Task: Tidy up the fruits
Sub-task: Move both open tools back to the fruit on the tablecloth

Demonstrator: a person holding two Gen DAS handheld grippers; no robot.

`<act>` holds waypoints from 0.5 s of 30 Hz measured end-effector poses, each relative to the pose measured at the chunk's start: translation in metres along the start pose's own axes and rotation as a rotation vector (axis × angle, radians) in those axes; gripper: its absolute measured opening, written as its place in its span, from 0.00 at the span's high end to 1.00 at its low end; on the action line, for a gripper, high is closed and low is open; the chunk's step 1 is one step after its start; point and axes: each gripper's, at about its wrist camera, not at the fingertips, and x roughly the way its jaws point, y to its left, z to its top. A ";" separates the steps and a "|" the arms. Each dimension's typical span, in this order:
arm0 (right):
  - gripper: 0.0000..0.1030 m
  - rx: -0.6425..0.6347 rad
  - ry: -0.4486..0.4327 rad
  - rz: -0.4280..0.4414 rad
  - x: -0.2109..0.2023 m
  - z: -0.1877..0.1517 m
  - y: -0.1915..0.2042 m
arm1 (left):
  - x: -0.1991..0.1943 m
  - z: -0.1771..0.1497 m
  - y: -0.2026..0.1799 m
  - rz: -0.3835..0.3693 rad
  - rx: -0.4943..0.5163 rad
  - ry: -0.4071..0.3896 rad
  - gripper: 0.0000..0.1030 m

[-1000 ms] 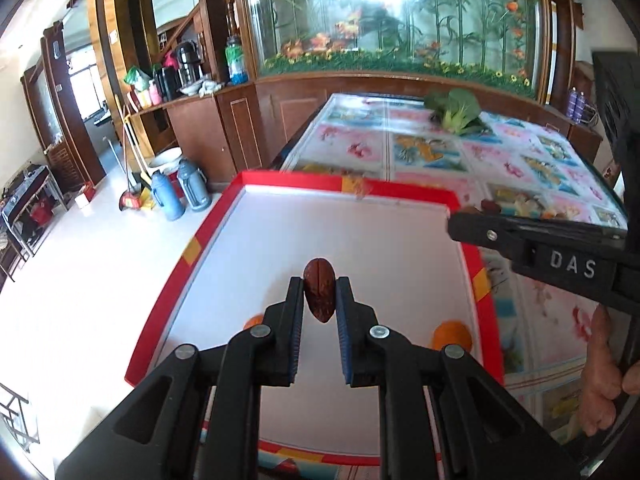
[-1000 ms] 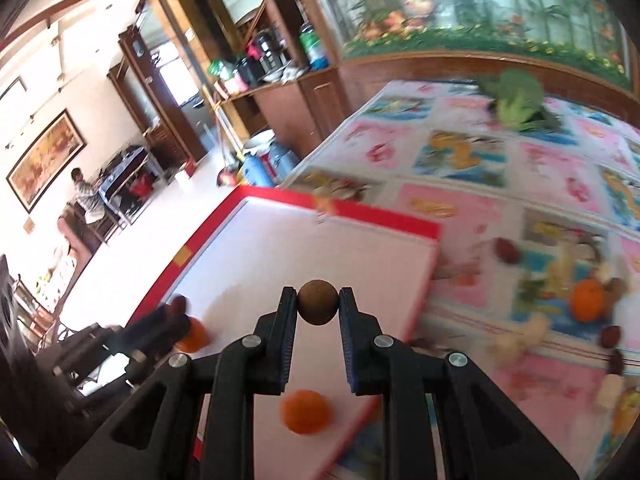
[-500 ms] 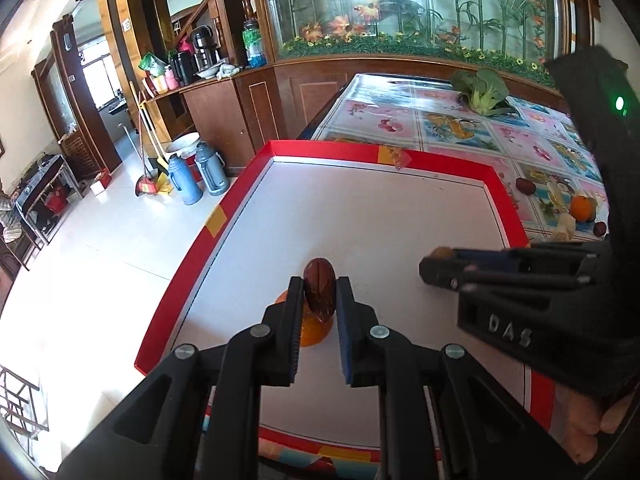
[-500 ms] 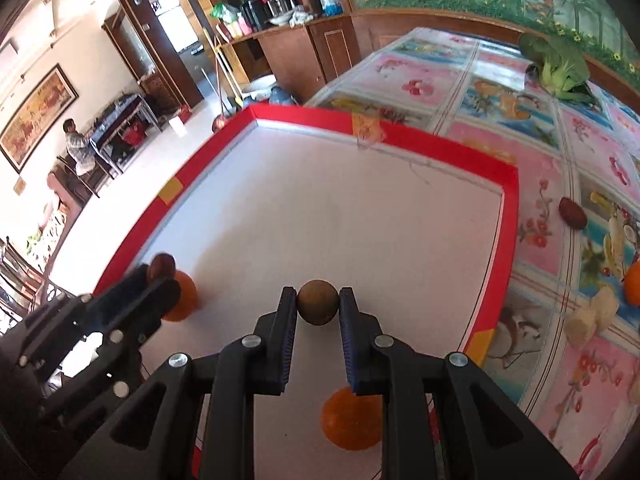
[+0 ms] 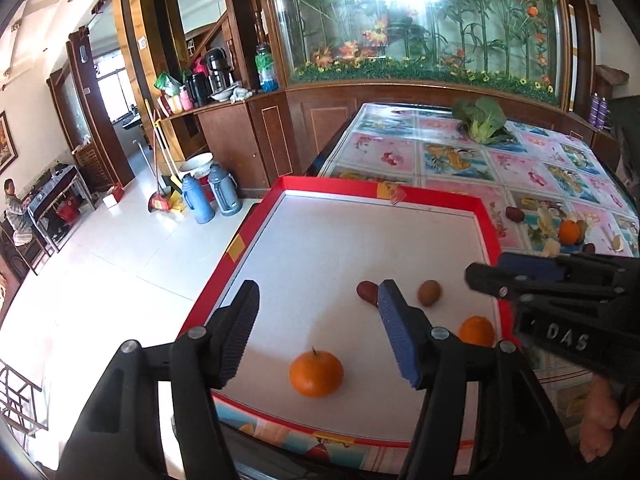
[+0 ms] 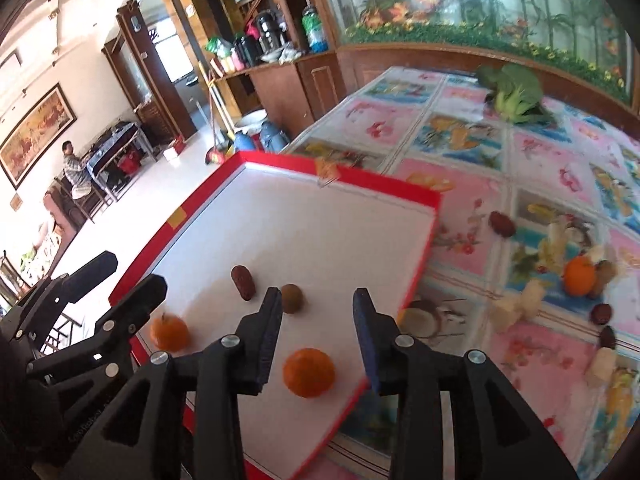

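Observation:
A white tray with a red rim [image 5: 384, 193] [image 6: 340, 178] lies on the table. On it rest a red date [image 5: 366, 291] [image 6: 243, 282], a brown kiwi [image 5: 429, 292] [image 6: 292, 298] and two oranges [image 5: 316, 373] [image 5: 476, 330] [image 6: 308, 372] [image 6: 169, 333]. My left gripper [image 5: 316, 334] is open and empty above the tray's near part. My right gripper [image 6: 318, 336] is open and empty above the tray's near right part; it also shows at the right of the left wrist view [image 5: 560, 280].
On the floral tablecloth right of the tray lie an orange [image 6: 579, 277] [image 5: 569, 231], dates [image 6: 502, 223], pale fruit pieces [image 6: 516, 308] and a leafy green vegetable [image 6: 516, 92] far back. The tray's left side hangs by the table edge over the floor.
Both grippers opened and pulled back. The left let the date go and the right let the kiwi go; both fruits now lie on the tray.

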 end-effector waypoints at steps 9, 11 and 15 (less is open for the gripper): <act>0.64 0.042 -0.143 -0.076 -0.074 -0.008 -0.035 | -0.047 0.004 -0.019 -0.022 0.031 -0.070 0.30; 0.62 0.061 -0.186 -0.103 -0.096 -0.015 -0.046 | -0.062 0.004 -0.022 -0.024 0.031 -0.092 0.28; 0.54 0.094 -0.259 -0.158 -0.140 -0.032 -0.069 | -0.093 0.002 -0.028 -0.041 0.020 -0.137 0.17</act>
